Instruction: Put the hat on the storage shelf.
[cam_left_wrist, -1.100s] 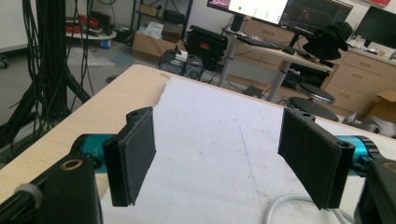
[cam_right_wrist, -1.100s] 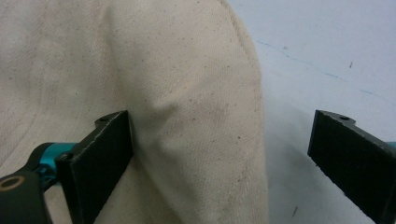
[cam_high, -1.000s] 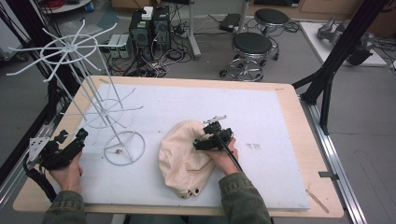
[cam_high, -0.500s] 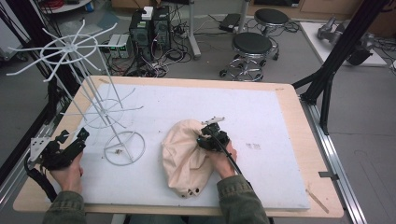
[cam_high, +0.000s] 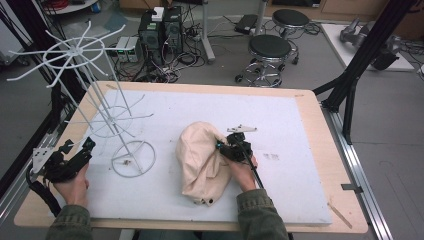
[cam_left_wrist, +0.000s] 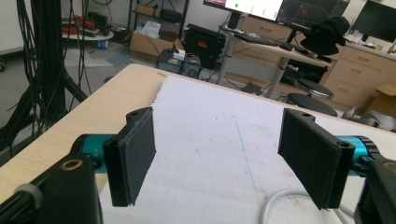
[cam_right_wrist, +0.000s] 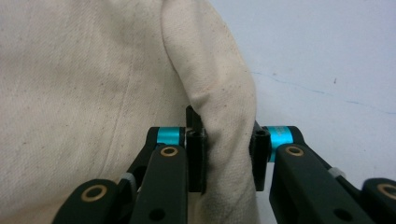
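Observation:
A cream cloth item (cam_high: 200, 162), soft and rumpled like a hat, lies in the middle of the white mat (cam_high: 300, 120). My right gripper (cam_high: 223, 148) is at its right edge. In the right gripper view this gripper (cam_right_wrist: 227, 156) is shut on a raised fold of the cream cloth (cam_right_wrist: 93, 79), which bulges up between the two black pads. My left gripper (cam_high: 77, 146) rests at the table's left edge, held in a hand, well away from the cloth. Its pads (cam_left_wrist: 130, 154) stand wide apart around bare mat, so the left gripper (cam_left_wrist: 219, 161) is open.
A tall white wire rack (cam_high: 107, 117) with spoked rings stands on the mat's left part, its round base (cam_high: 132, 159) just right of my left gripper. The wooden table rim (cam_high: 325, 150) surrounds the mat. Stools and computers stand on the floor beyond the table.
The right gripper has shifted slightly at the cloth's right edge, and the cloth has bunched narrower around it. The left hand has barely moved.

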